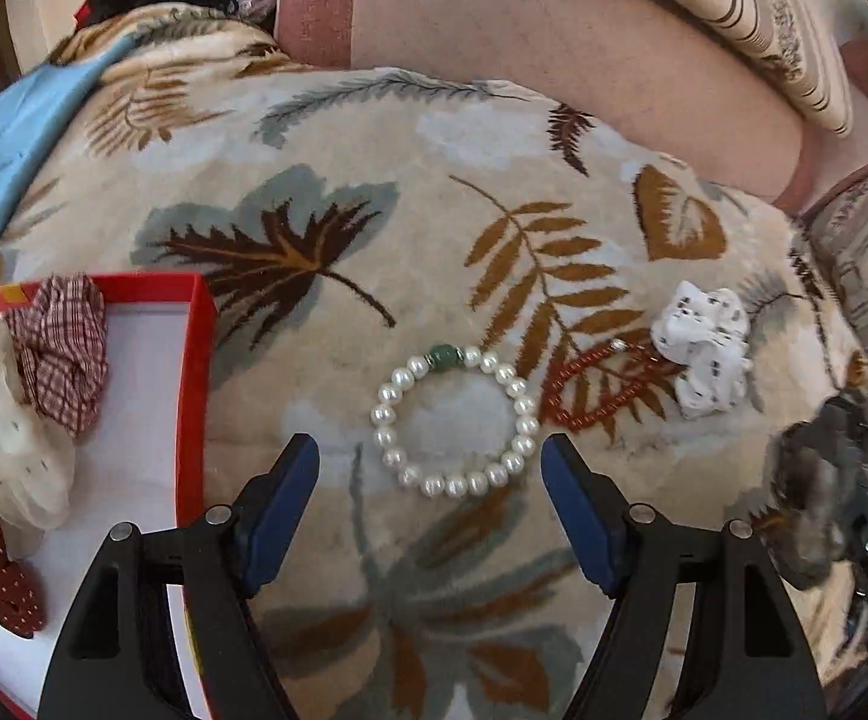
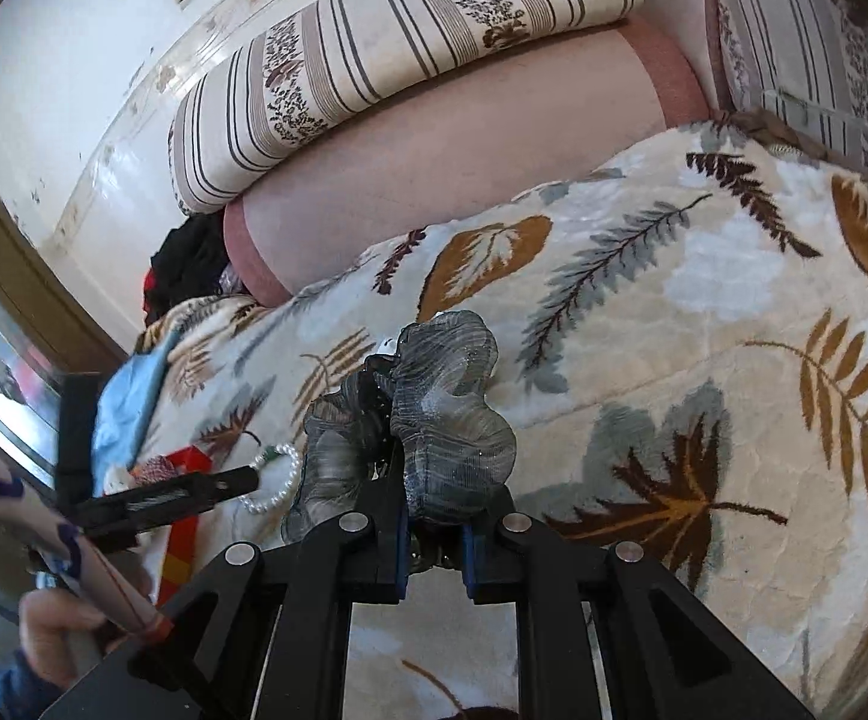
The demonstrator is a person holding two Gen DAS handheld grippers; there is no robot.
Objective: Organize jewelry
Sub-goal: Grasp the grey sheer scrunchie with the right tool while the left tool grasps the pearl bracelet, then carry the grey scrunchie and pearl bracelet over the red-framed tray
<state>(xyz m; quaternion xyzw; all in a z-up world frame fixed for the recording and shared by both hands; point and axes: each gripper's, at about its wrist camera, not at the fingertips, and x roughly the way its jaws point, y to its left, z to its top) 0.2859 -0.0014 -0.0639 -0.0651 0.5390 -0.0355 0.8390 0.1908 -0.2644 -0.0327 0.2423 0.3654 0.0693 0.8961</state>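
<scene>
About halfway: 3 scrunchies [image 1: 62,354] already in the red box [image 1: 197,360]; left on the blanket [image 1: 326,180]: pearl bracelet [image 1: 455,423], red bead bracelet [image 1: 605,387], white scrunchie [image 1: 704,348]. Left gripper [image 1: 431,462] jaws open at the pearls; right gripper [image 2: 431,531] jaws clamped on a grey scrunchie [image 2: 434,414]

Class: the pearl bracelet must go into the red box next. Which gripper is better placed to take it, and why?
Left. The left gripper is open, its fingers flanking the pearl bracelet, with the red box beside it. The right gripper is shut on a grey scrunchie.
</scene>
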